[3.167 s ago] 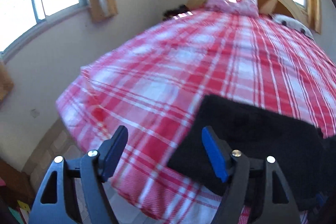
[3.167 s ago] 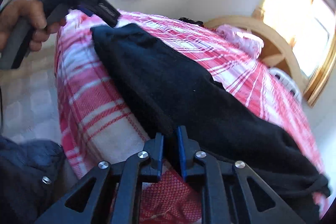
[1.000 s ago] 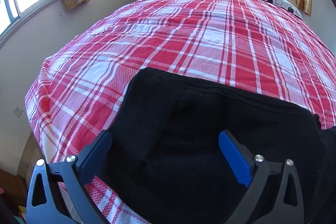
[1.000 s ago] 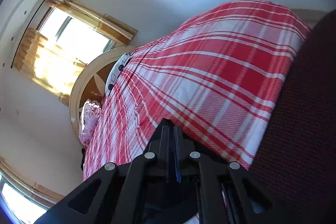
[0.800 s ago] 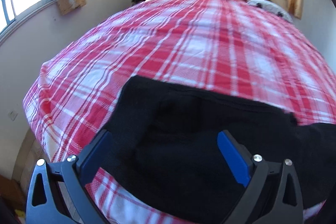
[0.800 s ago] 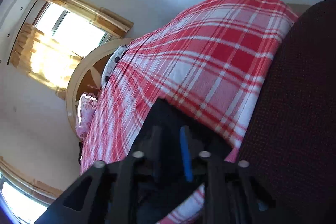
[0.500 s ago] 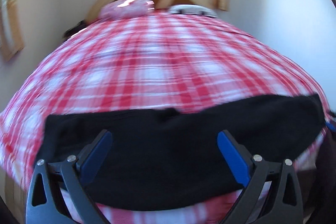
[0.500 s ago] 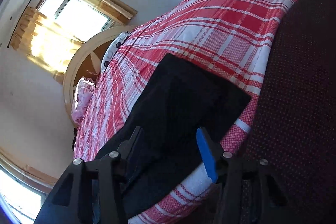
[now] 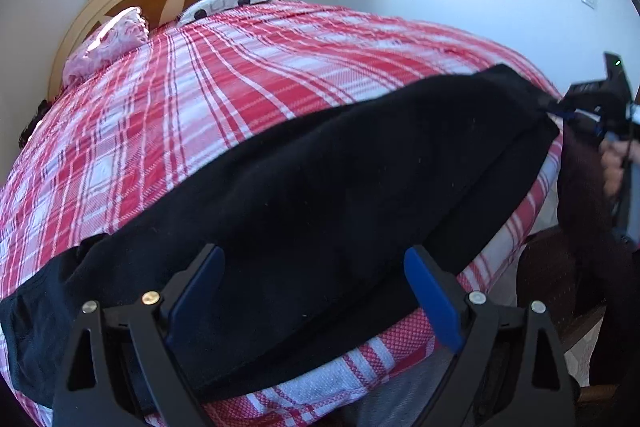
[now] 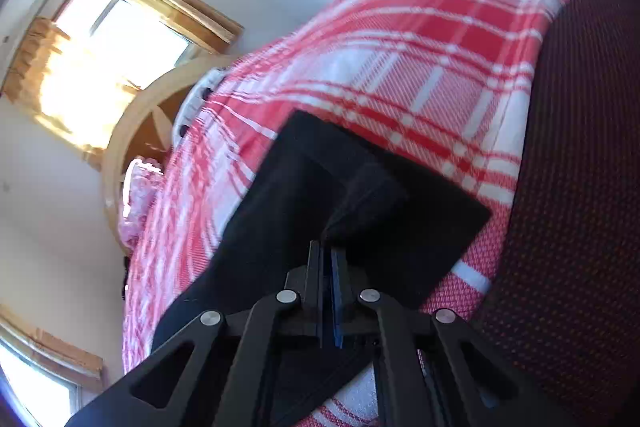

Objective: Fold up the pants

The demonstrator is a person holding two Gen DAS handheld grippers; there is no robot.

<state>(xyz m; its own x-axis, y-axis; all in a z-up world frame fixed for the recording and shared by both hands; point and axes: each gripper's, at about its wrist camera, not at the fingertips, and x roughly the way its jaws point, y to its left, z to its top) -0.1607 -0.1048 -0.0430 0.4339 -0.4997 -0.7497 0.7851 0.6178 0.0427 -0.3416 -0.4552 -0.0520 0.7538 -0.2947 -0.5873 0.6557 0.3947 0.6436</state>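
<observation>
On the plaid bed (image 9: 240, 99), right tool (image 10: 329, 259) pinches black pants (image 9: 340, 187) — apparently the hem — left tool (image 9: 312, 287) spread wide.

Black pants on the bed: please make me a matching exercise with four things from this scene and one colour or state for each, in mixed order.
Things:
1. left gripper
2. right gripper
3. black pants
4. plaid bedspread

States:
A. red and white
B. shut on cloth
C. lying flat along the bed edge
D. open wide above the cloth

Pairs: 1-D, 2-B, 3-C, 4-A
</observation>
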